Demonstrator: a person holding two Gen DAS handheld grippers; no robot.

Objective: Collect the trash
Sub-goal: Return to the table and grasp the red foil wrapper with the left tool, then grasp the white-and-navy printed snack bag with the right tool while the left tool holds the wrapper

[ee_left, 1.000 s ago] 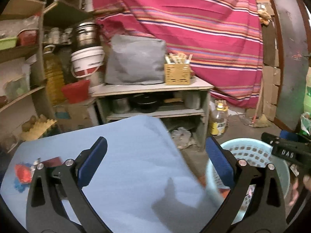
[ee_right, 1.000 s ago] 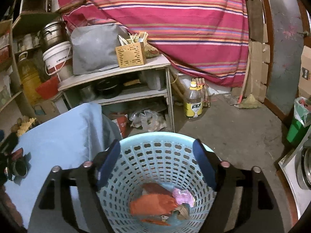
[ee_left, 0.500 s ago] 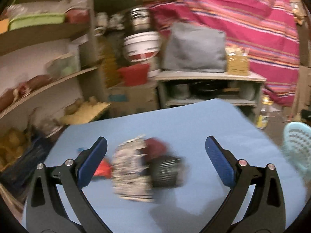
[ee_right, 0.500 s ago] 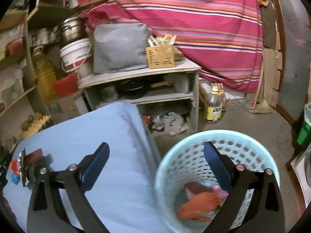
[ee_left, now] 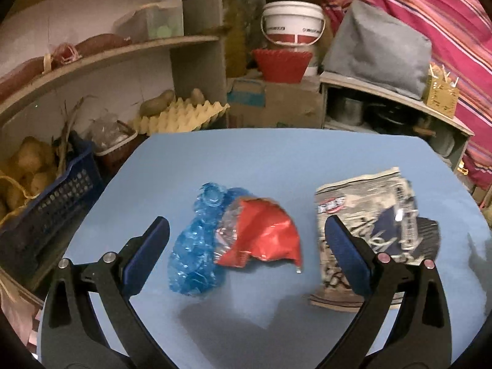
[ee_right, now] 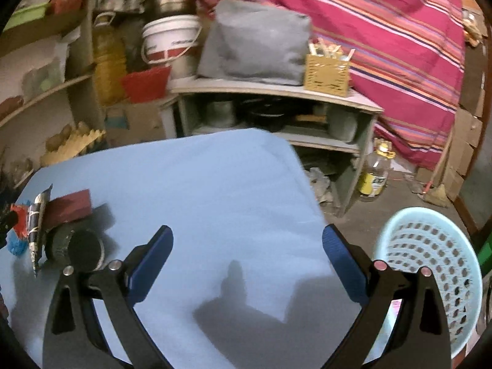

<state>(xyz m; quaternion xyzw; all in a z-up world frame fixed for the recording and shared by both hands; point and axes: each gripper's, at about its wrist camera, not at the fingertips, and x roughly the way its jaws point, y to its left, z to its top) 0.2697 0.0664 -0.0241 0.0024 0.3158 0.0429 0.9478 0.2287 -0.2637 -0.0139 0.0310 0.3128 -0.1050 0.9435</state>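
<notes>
The blue table (ee_left: 276, 160) is the landmark for everything here, with the pale blue perforated basket (ee_right: 430, 261) standing on the floor just off its right edge and well apart from the rubbish. On the table's left part lie the remaining pieces: a printed foil packet (ee_left: 369, 215) lying flat, its long axis running away from the camera, and left of it a crumpled red wrapper (ee_left: 264, 236) overlapping a crushed blue plastic bottle (ee_left: 196, 246), whose length also runs roughly away from the viewer. A dark cylindrical object (ee_right: 77, 249) sits just beside the packet; what it is I cannot tell. The left gripper (ee_left: 246, 261) hangs directly over the red wrapper and bottle with its jaws spread wide and nothing between the pads. The right gripper (ee_right: 247, 264) has just been opening, is empty, and stands over bare table, so the left hand is plainly nearer the next pick.
</notes>
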